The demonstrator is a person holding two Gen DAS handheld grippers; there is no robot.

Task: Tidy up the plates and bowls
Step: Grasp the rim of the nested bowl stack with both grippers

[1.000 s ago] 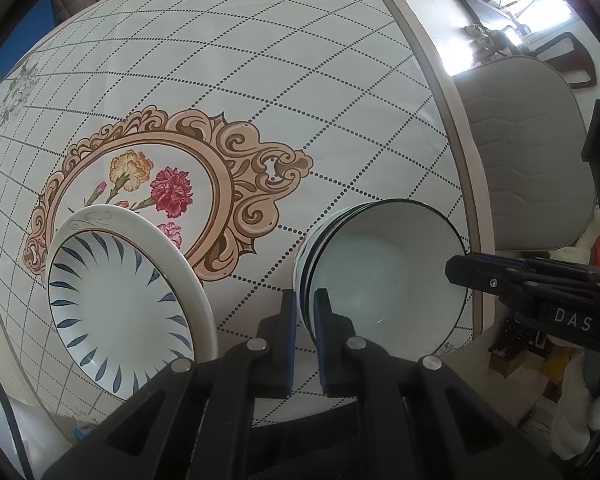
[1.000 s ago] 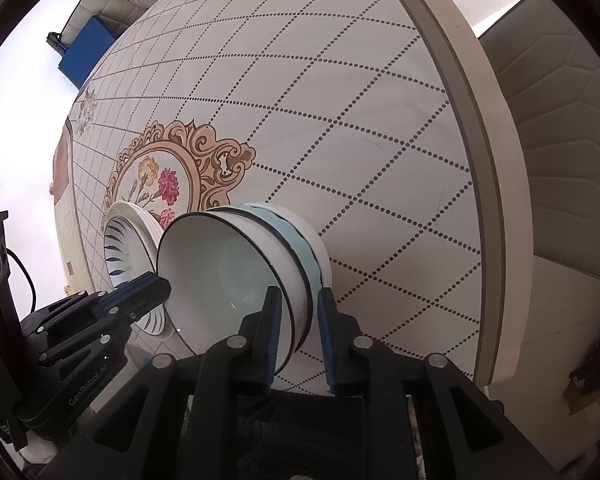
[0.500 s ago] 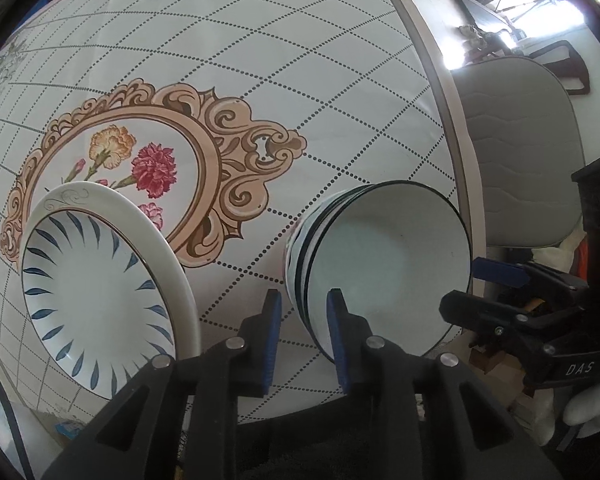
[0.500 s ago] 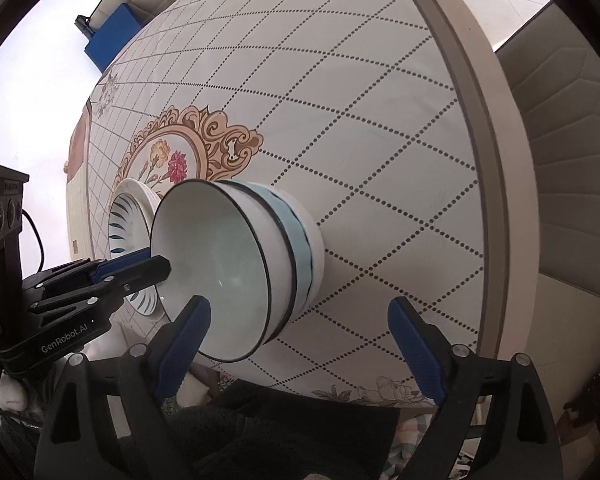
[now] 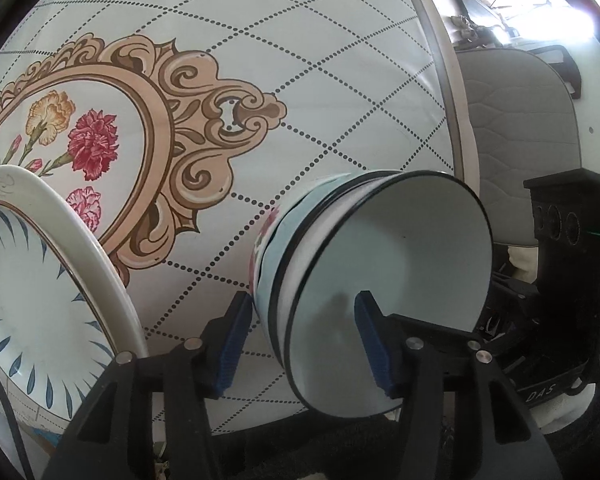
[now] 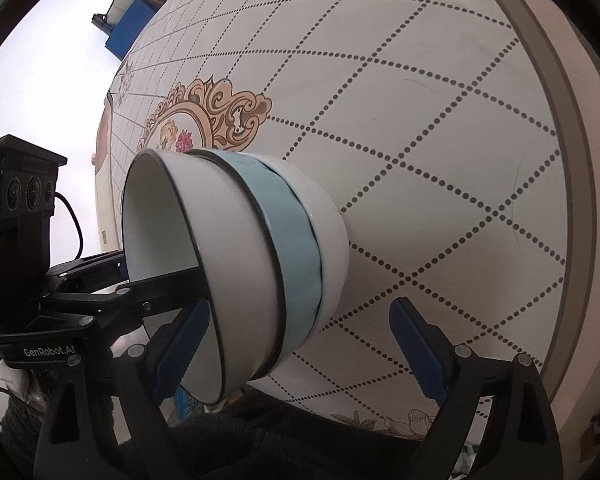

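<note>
A stack of nested bowls (image 5: pixel 380 280), white with dark rims and one pale blue, stands on the patterned table near its front edge; it also shows in the right wrist view (image 6: pixel 260 248). My left gripper (image 5: pixel 304 344) is open, with one finger outside the stack's wall and the other inside the top bowl. My right gripper (image 6: pixel 300 348) is open wide, its fingers on either side of the stack without touching it. A white plate with blue leaf marks (image 5: pixel 40 300) lies to the left of the bowls.
The table's tiled cloth (image 5: pixel 300 80) has a floral medallion (image 5: pixel 100 128) behind the plate. The table's rim (image 6: pixel 580 160) runs along the right. A grey padded chair (image 5: pixel 520 140) stands beyond the edge.
Both grippers have opened. The right one let go of the bowl rim and spread wide. The left one moved in close and now straddles the stack's near wall.
</note>
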